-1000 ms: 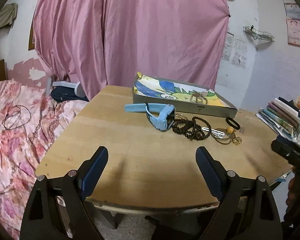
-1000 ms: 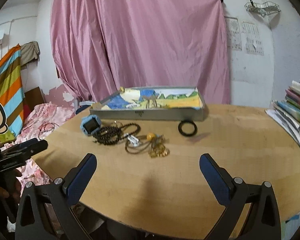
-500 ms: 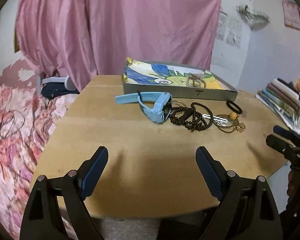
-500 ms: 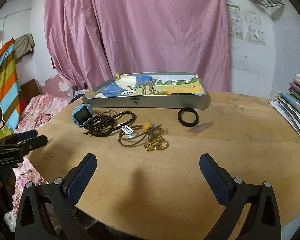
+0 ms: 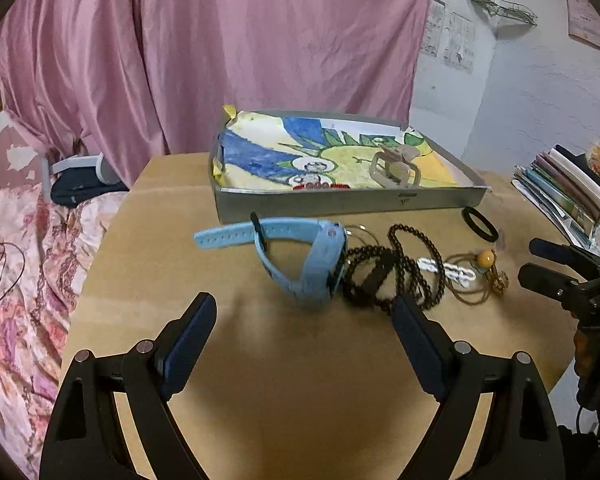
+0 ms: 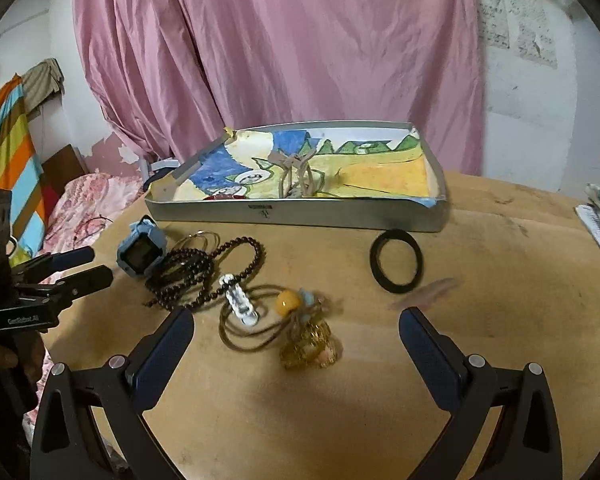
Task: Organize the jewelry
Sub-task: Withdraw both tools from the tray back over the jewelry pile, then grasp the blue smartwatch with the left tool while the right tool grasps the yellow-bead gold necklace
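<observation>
Both tools wide, jewelry (image 6: 236,280) mid-table (image 6: 340,420), edges free.

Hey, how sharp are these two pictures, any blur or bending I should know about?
Left wrist view: the watch and beads look slightly soft, and the table edge bows from the fisheye. Right wrist view: the gold charm is blurred; the black ring stays fairly crisp; dark vignette at the corners.

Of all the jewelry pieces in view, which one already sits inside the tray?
Only the beige hair claw clip lies inside the tray; the blue watch, dark beads and black ring lie on the table.
</observation>
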`<state>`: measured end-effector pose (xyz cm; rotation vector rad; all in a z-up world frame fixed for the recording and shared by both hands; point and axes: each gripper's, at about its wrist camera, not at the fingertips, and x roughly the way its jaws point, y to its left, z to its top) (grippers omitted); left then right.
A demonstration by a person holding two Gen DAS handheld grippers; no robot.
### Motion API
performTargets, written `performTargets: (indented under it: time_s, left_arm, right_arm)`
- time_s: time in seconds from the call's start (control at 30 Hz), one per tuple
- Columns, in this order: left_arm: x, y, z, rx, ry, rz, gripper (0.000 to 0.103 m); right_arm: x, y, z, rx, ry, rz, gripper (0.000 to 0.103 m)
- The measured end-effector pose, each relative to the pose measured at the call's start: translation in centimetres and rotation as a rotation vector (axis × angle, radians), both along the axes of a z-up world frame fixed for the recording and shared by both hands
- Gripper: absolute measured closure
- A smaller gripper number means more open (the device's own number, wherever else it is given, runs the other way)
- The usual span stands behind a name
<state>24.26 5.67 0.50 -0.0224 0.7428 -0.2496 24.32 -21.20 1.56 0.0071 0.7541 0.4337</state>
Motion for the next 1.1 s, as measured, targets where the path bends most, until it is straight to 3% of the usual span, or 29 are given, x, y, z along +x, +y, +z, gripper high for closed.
performTargets:
  time_s: [0.27,0.43,0.53,0.73,0.87,1.1]
  left_arm:
    - [2.0,-0.9,1.0,0.022,-0.022,-0.046,0.019]
    - [3.0,-1.8,0.8,0.042,-0.004,-0.085,0.038]
    - [3.6,-2.0,0.4,0.040,0.019,-0.093,0.054]
    - [4.1,-2.1,0.0,0.004,0.060,-0.093,0.073]
    - [4.1,-2.0,-0.2,0.000,0.069,-0.085,0.083]
    - [3.7,-1.9,-0.1,-0.039,0.081,-0.069,0.089]
  right_arm:
    - [2.3,0.3,-0.6,0.027,0.094,0.029,0.036]
    - [2.6,0.7,-1.1,0.006,0.109,0.039,0.050]
    - [2.8,0.6,-1.4,0.014,0.120,0.043,0.056]
    - [3.4,0.9,-1.8,0.004,0.133,0.045,0.065]
    - [3.6,0.9,-1.9,0.003,0.133,0.044,0.075]
    - [2.9,0.8,-1.2,0.042,0.106,0.063,0.076]
